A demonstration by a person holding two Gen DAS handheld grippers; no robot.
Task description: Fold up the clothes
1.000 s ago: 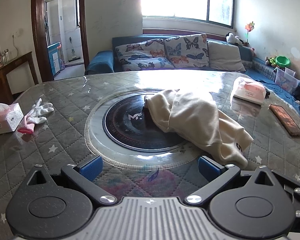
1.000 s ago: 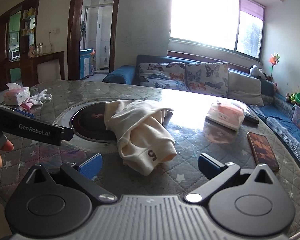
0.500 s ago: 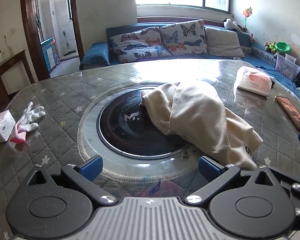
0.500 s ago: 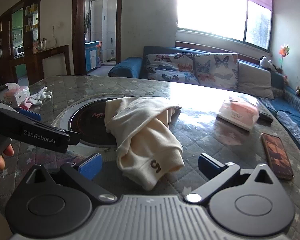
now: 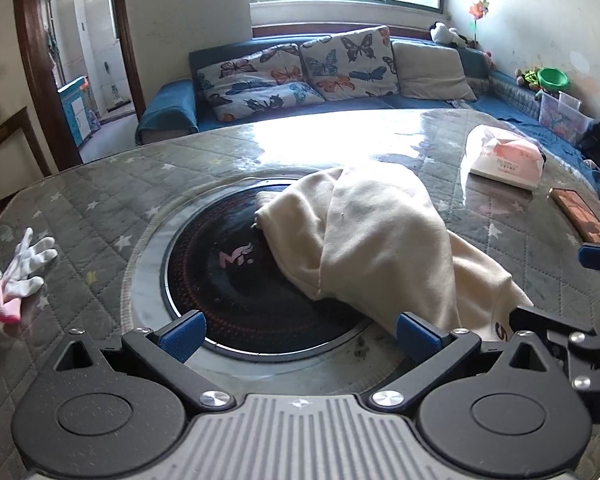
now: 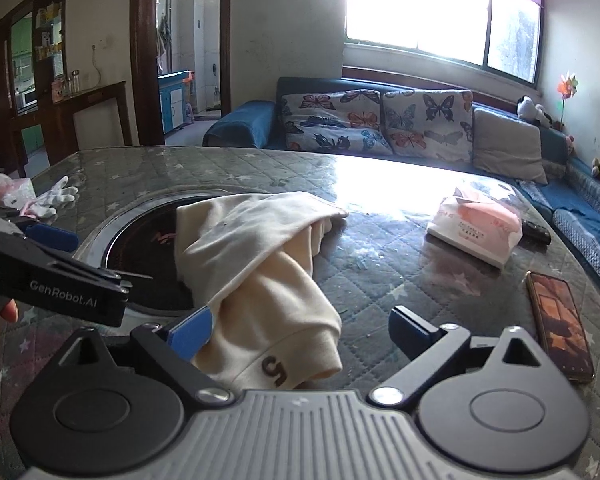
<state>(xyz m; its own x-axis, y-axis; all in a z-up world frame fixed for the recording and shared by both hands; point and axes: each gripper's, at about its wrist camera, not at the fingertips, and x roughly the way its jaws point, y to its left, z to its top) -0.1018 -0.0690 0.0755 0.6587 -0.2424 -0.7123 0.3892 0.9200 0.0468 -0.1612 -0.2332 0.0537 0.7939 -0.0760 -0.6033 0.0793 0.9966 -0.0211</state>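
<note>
- the cream garment (image 5: 380, 248) lies crumpled on my worktop (image 5: 100, 208), partly over the round black hob (image 5: 236, 276), its cuffed end with a printed mark nearest me
- my left tool (image 5: 298, 328) has its jaws wide apart with nothing between them, the right blue pad just beside the garment's near edge
- my right tool (image 6: 302, 326) is closing its jaws, still wide, with the cuff between the pads, not pressed
- a phone (image 6: 558, 316), a tissue pack (image 6: 476, 228) and a white glove (image 5: 28, 268) lie well apart from the garment
</note>
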